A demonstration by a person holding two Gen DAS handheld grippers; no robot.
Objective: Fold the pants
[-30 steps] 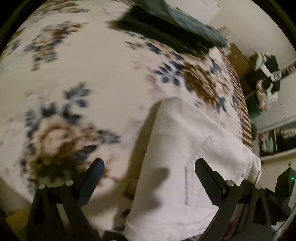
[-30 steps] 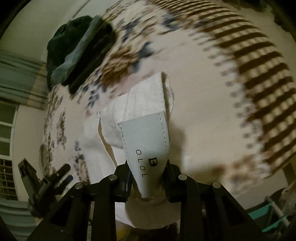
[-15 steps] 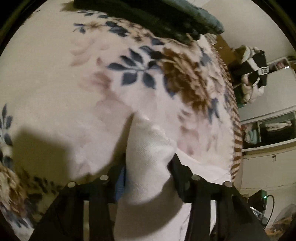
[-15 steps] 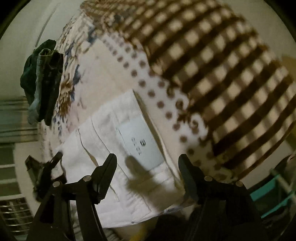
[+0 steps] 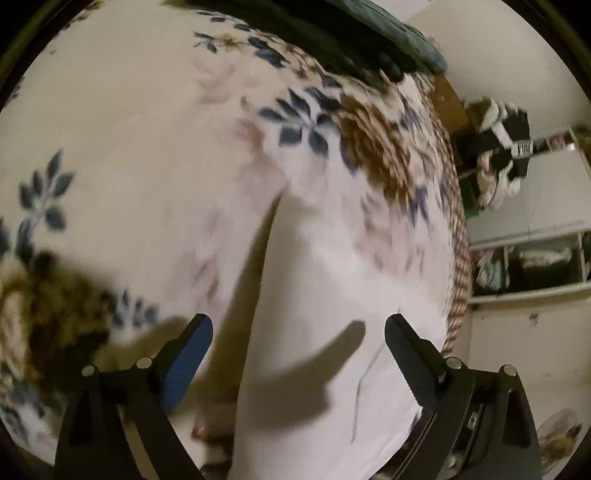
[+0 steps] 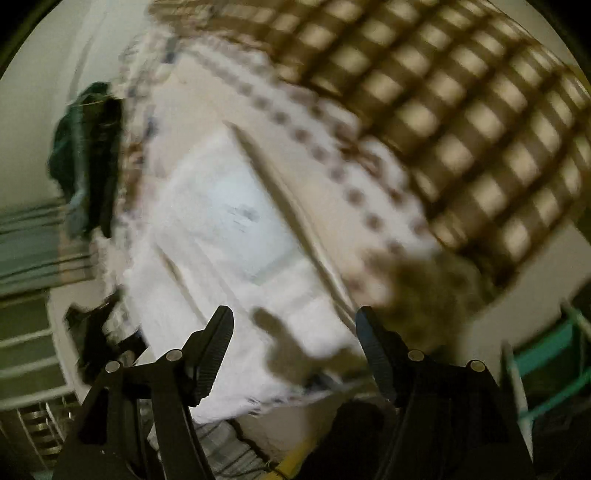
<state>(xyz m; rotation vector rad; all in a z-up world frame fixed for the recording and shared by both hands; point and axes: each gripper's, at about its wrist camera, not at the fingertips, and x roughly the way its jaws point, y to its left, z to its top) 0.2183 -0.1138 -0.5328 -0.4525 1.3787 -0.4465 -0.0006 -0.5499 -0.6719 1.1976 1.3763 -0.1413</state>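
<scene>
The white pants lie folded on the floral blanket near the bed's front edge. In the right wrist view the pants show a pale label patch on top. My left gripper is open and empty, hovering just above the near end of the pants. My right gripper is open and empty above the pants' near edge. The left gripper also shows in the right wrist view at the far side of the pants.
A pile of dark green clothes lies at the far end of the bed, also in the right wrist view. A brown checked part of the blanket lies to the right. Shelves with clutter stand beyond the bed.
My left gripper has opened and let go of the pants' folded end, then pulled back. My right gripper, open since half a second ago, has shifted slightly; the view is blurred by motion.
</scene>
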